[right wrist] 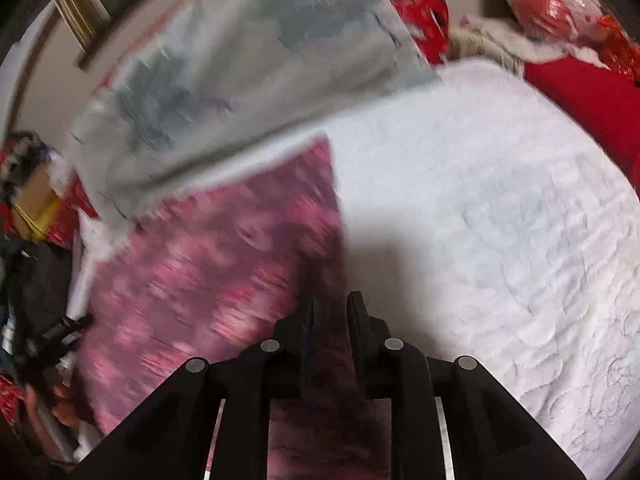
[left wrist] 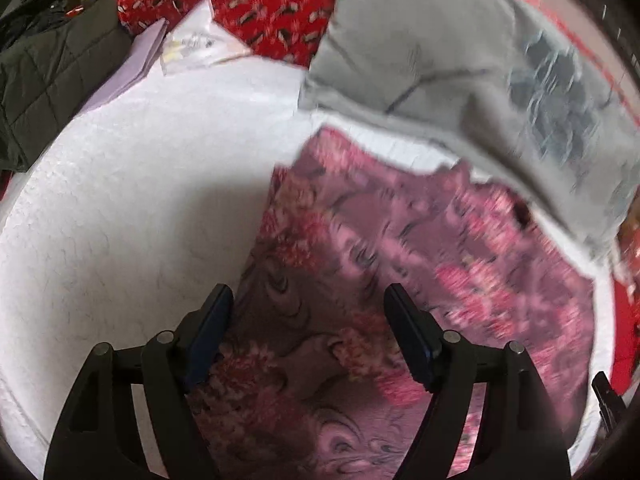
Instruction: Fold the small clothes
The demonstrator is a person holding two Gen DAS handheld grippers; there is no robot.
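Note:
A pink and purple flowered garment (left wrist: 400, 264) lies spread on the white bed cover (left wrist: 140, 200). My left gripper (left wrist: 308, 300) is open over its left part, with cloth between the two fingers. In the right wrist view the same garment (right wrist: 208, 264) lies to the left. My right gripper (right wrist: 330, 304) is shut on the garment's right edge, with a fold of cloth held between the fingers. Both views are blurred by motion.
A grey patterned cloth (left wrist: 460, 60) lies beyond the garment and also shows in the right wrist view (right wrist: 240, 60). A red printed blanket (left wrist: 260, 4), a dark quilted jacket (left wrist: 52, 72), folded white and lilac items (left wrist: 176, 48) and a red pillow (right wrist: 592, 104) ring the bed cover.

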